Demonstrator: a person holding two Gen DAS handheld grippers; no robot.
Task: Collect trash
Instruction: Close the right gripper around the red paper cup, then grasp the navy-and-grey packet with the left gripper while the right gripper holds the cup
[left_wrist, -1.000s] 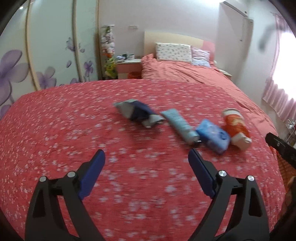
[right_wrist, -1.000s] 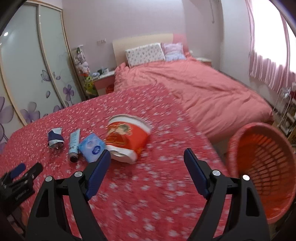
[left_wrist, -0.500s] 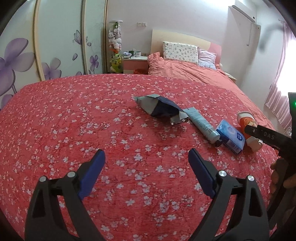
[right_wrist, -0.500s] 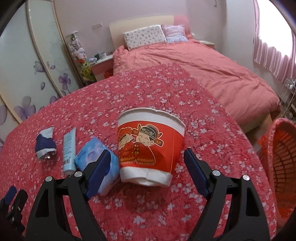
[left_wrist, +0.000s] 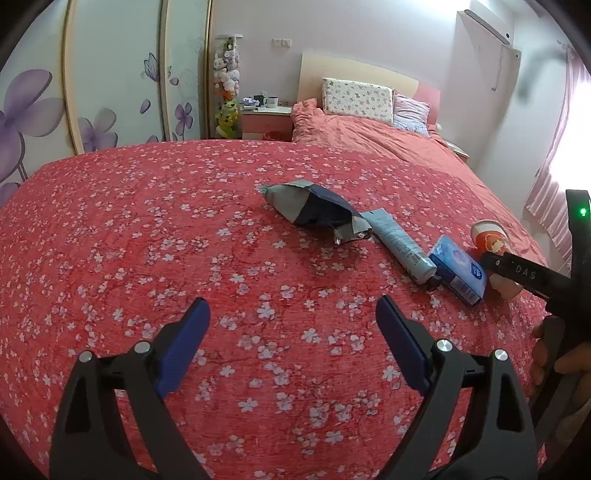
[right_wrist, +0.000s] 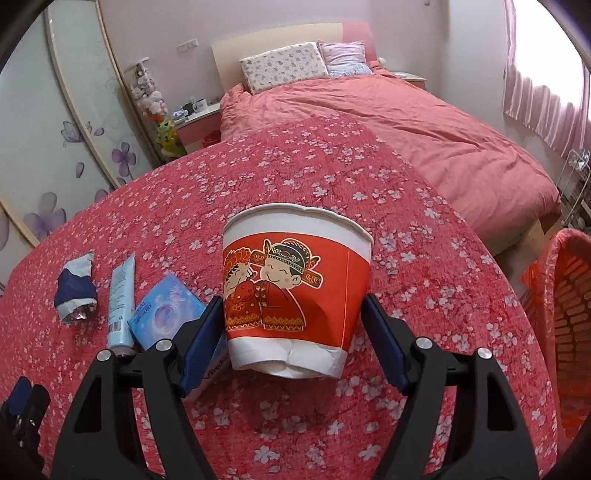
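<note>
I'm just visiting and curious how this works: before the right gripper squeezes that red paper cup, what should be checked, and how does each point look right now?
1. Paper cup sits between the right gripper's fingers: ok.
2. Jaws wide enough for the cup: ok, one finger on each side; whether the pads touch it, cannot tell.
3. Blue packet clear of the grip: not ok, it lies right against the left finger.
4. Orange basket within easy reach: ok, it stands just to the right, off the bedspread.
5. Left gripper out of the way: ok, open, holding nothing, over the bedspread.
6. Cup empty: cannot tell, it lies tipped with its mouth facing away.
</note>
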